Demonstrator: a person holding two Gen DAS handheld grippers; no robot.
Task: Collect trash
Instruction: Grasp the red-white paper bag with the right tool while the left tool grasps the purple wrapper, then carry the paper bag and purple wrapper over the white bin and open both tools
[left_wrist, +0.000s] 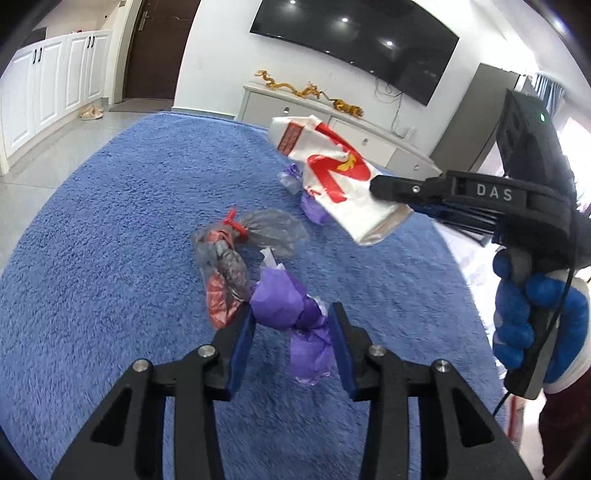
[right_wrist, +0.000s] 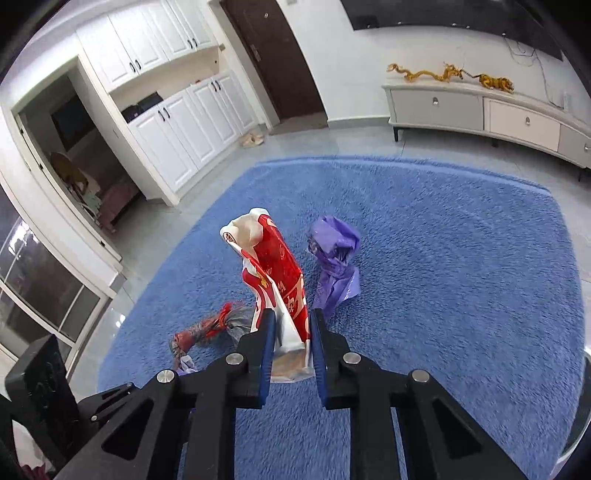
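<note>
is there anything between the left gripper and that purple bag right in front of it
Nothing visible. The purple bag already lies between the open left gripper's fingers on the blue rug. The clear red-tied bag sits just beside it, close to the left-hand finger.

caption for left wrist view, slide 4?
Left hand-held gripper open around purple trash bag on blue rug.

Bright, even daylight — fisheye-bent edges, ceiling-light glare on TV (left_wrist: 354, 40).
</note>
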